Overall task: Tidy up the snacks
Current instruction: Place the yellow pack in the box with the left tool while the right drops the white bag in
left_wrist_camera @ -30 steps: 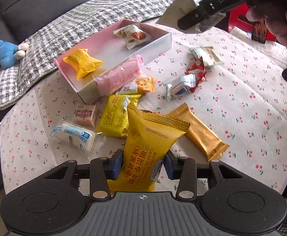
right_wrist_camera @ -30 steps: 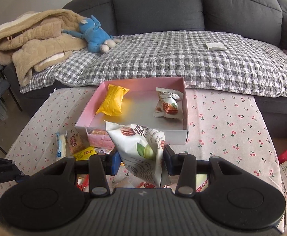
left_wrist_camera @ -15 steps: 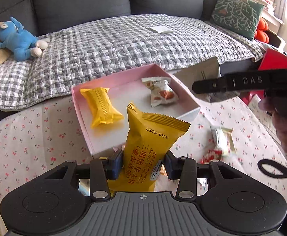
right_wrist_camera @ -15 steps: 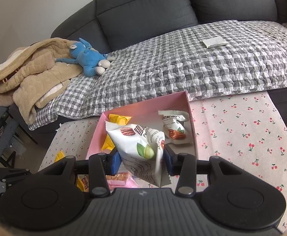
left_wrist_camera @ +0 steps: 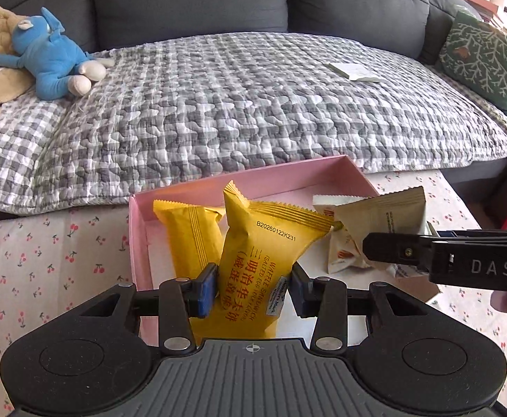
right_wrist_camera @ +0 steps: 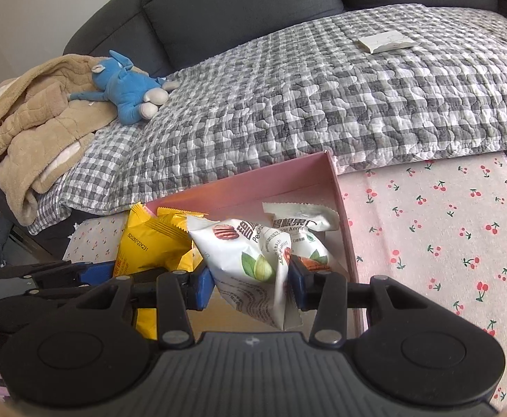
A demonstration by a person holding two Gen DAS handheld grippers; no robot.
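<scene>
My left gripper (left_wrist_camera: 251, 286) is shut on a yellow waffle sandwich packet (left_wrist_camera: 264, 260), held upright over the left part of the pink box (left_wrist_camera: 137, 236). A smaller yellow packet (left_wrist_camera: 189, 239) lies in the box just behind it. My right gripper (right_wrist_camera: 251, 283) is shut on a white pecan packet (right_wrist_camera: 243, 260), hovering over the same pink box (right_wrist_camera: 343, 215). A second white pecan packet (right_wrist_camera: 302, 224) lies in the box beyond it. In the left wrist view the right gripper (left_wrist_camera: 368, 246) reaches in from the right with its white packet (left_wrist_camera: 382, 219).
The box stands at the far edge of a table with a cherry-print cloth (right_wrist_camera: 444, 229). Behind it is a grey sofa with a checked quilt (left_wrist_camera: 236, 104), a blue plush toy (left_wrist_camera: 52, 59), a beige coat (right_wrist_camera: 27, 128) and a green cushion (left_wrist_camera: 482, 59).
Both grippers have carried their packets from above the loose snacks on the table to over the pink box. The box now fills the near view and the two grippers are side by side.
</scene>
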